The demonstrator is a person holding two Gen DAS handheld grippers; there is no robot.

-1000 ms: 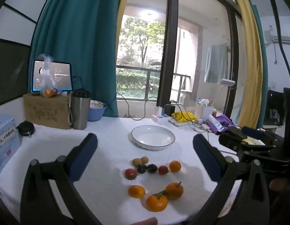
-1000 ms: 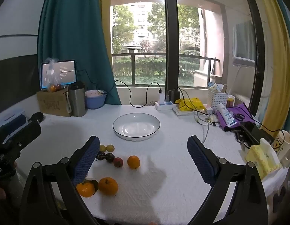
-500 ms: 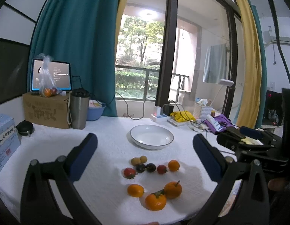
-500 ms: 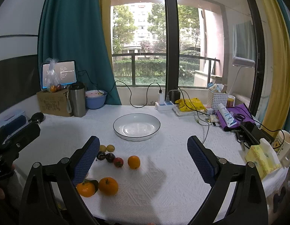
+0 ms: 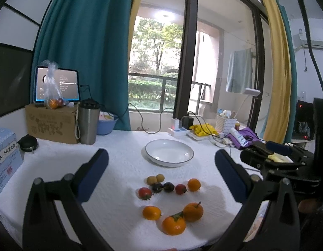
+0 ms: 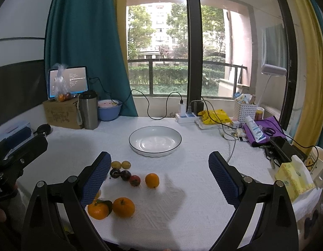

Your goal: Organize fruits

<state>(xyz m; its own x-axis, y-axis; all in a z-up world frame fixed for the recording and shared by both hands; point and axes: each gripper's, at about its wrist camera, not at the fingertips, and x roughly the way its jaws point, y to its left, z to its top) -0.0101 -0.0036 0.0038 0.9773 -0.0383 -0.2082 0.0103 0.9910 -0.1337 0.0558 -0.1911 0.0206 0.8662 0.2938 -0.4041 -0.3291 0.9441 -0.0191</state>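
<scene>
- Right wrist view: orange (image 6: 98, 193) near the left finger (image 6: 96, 178) of the right gripper (image 6: 159, 177) is mostly hidden behind that finger; only a sliver shows.
- Same finger covers the left edge of the dark plum (image 6: 115, 172).
- Tablet (image 5: 57, 83) screen text too small to read; bag of fruit (image 5: 53, 87) blocks part of it.
- Left gripper (image 6: 19, 152) cut off by the left frame edge in the right wrist view.
- Cardboard box (image 5: 52, 125) print unreadable.

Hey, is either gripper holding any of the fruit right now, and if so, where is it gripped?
Nothing is held. The left gripper and the right gripper are both open, above the table with the fruit lying loose.
</scene>
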